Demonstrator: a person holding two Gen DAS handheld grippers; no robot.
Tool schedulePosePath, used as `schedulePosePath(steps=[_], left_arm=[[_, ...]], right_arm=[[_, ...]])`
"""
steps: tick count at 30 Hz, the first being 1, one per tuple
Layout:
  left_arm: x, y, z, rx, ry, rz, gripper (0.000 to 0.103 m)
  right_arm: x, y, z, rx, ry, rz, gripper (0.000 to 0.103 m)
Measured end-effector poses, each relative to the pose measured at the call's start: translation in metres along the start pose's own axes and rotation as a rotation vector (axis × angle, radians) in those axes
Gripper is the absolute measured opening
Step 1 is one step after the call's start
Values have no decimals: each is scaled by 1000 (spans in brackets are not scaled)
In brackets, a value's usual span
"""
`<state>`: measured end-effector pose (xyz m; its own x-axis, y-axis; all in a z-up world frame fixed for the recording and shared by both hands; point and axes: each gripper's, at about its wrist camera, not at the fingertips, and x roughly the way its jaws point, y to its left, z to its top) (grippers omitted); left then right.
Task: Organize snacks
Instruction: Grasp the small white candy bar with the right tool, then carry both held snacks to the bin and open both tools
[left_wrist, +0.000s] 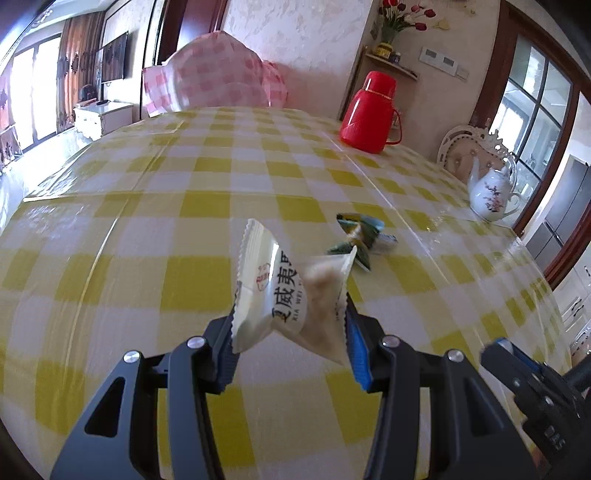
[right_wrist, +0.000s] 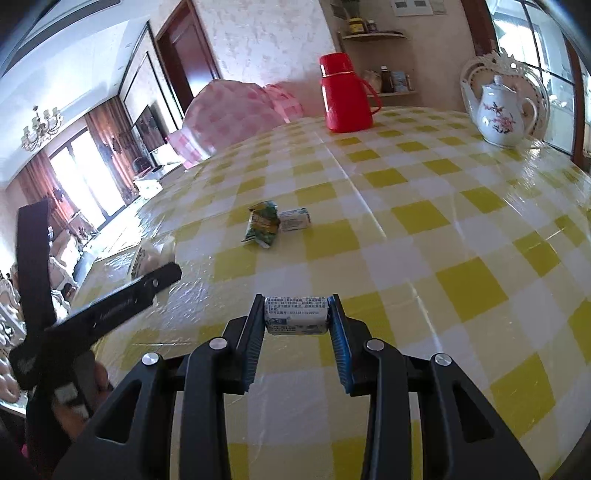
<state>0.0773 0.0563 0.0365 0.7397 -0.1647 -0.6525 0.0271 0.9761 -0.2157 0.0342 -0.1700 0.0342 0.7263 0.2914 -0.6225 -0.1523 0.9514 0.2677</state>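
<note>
A white snack packet (left_wrist: 291, 295) is pinched by the left gripper (left_wrist: 290, 332), a small wrapped block (right_wrist: 296, 315) by the right gripper (right_wrist: 296, 321); the packet's crumpled film could be let slip

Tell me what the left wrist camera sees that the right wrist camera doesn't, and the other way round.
Only the left wrist view shows the white snack packet clamped upright in the left gripper, and red flowers in a vase.

Only the right wrist view shows the small white wrapped candy held in the right gripper, and a chandelier.

Both show the yellow checked tablecloth, the red thermos, the floral teapot and the green snack packet lying on the cloth.
</note>
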Motion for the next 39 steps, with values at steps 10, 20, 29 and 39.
schedulePosePath(steps=[10, 20, 29, 39], left_arm=[[-60, -1, -45, -13, -57, -4, 49], [-124, 0, -82, 42, -86, 24, 49], [-191, 36, -105, 57, -147, 81, 49], [-240, 105, -136, 28, -155, 181, 49]], right_arm=[[-35, 12, -26, 8, -28, 63, 34], [-72, 18, -60, 53, -35, 129, 34], [-100, 58, -87, -15, -28, 194, 34], [-121, 149, -118, -188, 1, 289, 34]])
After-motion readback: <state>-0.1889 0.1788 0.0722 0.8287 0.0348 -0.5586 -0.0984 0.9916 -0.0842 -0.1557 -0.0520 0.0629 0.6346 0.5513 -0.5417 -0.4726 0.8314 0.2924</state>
